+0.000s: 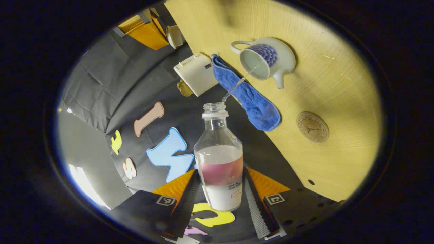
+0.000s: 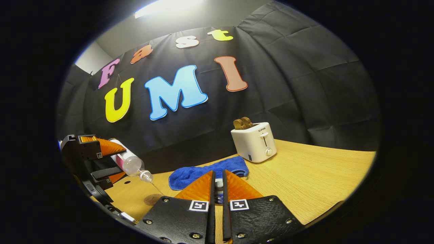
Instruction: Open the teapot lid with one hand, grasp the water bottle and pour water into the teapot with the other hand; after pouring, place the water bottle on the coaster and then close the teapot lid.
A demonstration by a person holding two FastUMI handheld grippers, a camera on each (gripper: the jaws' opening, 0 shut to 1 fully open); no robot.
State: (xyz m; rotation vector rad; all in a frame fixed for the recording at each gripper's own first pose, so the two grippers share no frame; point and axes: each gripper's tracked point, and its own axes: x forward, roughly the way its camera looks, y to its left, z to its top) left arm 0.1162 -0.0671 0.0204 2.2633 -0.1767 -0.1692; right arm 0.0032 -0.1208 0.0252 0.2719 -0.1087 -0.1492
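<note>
In the left gripper view, the left tongs are clamped on the lower body of the water bottle, one finger on each side, with the uncapped neck pointing away from the camera. A thin stream of water runs from the bottle mouth into the open teapot, which stands lidless on the wooden bench. A blue cloth lies just beside the teapot, a white toaster past it, and the round coaster sits bare, apart from the teapot. In the right gripper view, the right tongs are nearly closed on a small object, seemingly the teapot lid, largely hidden between the fingers. At far left the left tongs tip the water bottle downward, water trailing from it. The blue cloth and toaster rest on the bench.
</note>
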